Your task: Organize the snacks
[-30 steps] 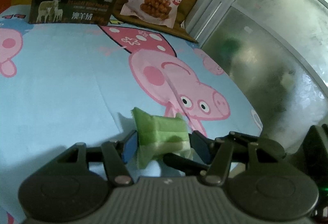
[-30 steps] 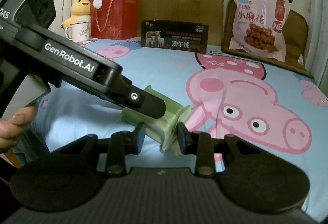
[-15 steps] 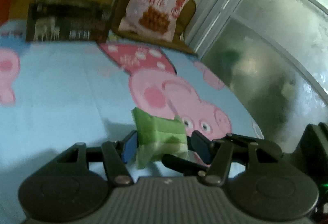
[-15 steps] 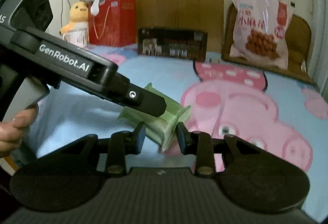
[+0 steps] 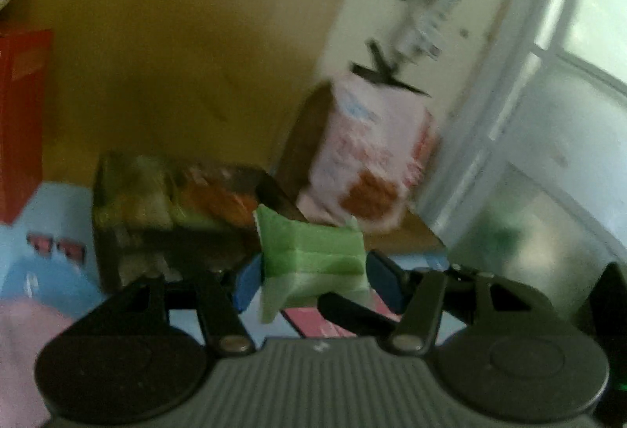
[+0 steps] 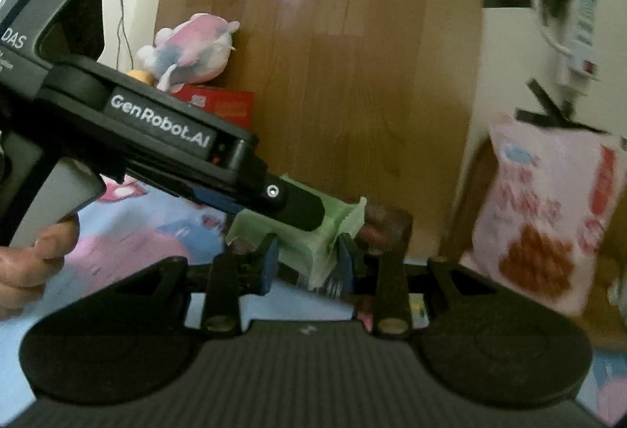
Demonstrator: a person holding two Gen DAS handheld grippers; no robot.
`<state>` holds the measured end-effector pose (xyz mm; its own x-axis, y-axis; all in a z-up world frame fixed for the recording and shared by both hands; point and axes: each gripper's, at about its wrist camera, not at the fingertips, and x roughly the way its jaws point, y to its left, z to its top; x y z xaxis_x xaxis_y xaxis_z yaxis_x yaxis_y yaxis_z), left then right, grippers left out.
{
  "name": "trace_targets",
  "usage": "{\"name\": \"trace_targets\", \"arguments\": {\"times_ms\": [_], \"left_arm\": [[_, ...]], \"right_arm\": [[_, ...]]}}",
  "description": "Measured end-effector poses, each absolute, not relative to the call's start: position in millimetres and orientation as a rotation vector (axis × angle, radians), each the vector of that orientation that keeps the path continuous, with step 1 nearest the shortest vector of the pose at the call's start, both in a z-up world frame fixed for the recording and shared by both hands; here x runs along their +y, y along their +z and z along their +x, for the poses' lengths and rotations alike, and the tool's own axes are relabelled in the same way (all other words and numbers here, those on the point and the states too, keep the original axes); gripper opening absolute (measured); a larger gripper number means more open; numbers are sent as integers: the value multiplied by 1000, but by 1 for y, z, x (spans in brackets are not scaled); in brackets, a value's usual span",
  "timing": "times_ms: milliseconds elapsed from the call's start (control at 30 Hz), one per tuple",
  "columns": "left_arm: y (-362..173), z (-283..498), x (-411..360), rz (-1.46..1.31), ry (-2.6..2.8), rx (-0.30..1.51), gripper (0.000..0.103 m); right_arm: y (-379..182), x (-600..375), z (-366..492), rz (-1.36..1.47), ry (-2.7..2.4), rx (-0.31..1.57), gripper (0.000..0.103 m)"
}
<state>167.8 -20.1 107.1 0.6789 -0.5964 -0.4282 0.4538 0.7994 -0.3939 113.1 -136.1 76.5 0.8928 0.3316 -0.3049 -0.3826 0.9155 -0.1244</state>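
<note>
A green snack packet (image 5: pixel 313 251) is held in the air by both grippers. My left gripper (image 5: pixel 313 283) is shut on it, its blue pads at the packet's two sides. My right gripper (image 6: pixel 307 265) is shut on the same packet (image 6: pixel 313 248) from the other end, and the left gripper's black body (image 6: pixel 156 130) crosses above it. Behind the packet stands a dark open box (image 5: pixel 164 208) with several colourful snack packets inside. A large pink snack bag (image 5: pixel 372 161) leans on a brown cushion; it also shows in the right wrist view (image 6: pixel 548 208).
The blue cartoon-pig bedsheet (image 5: pixel 51 271) lies below. A red gift bag (image 5: pixel 19 122) stands at the left, with a plush toy (image 6: pixel 192 52) on top of it. A wooden headboard (image 6: pixel 333 75) and a window frame (image 5: pixel 509 114) bound the far side.
Both grippers have lifted the green packet off the sheet and carried it toward the dark box and the pink bag, which now look much nearer. The views are motion-blurred.
</note>
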Motion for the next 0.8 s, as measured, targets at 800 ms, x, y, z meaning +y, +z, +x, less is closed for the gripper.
{"name": "trace_targets", "arguments": {"times_ms": [800], "left_arm": [[103, 189, 14, -230, -373, 577, 89]], "right_arm": [[59, -174, 91, 74, 361, 325, 64]]}}
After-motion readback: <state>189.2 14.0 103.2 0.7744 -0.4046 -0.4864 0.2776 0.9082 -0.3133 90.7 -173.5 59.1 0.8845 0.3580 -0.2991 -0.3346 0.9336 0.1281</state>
